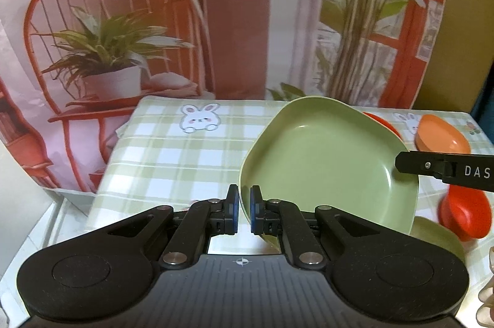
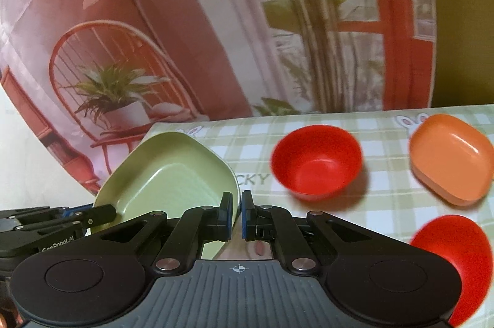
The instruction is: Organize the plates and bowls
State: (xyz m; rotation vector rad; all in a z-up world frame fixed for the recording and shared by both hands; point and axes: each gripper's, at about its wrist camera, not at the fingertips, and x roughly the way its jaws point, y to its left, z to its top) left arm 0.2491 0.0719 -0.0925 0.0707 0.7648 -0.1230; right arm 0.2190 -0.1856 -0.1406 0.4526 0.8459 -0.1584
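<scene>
A light green square plate (image 1: 327,161) is held tilted above the checked tablecloth. My left gripper (image 1: 244,212) is shut on its near left rim. My right gripper (image 2: 237,215) is shut on its right rim; one of its fingers (image 1: 444,170) shows at the plate's right edge in the left wrist view. The plate also shows in the right wrist view (image 2: 166,176), with the left gripper's fingers (image 2: 98,212) on its far side. Two red bowls (image 2: 316,163) (image 2: 457,254) and an orange square dish (image 2: 452,158) lie on the cloth to the right.
The green-and-white checked tablecloth (image 1: 173,155) with rabbit prints covers the table. A printed backdrop (image 1: 123,19) of a chair and plants stands behind the table. Another green piece (image 1: 438,238) lies under the held plate at the right.
</scene>
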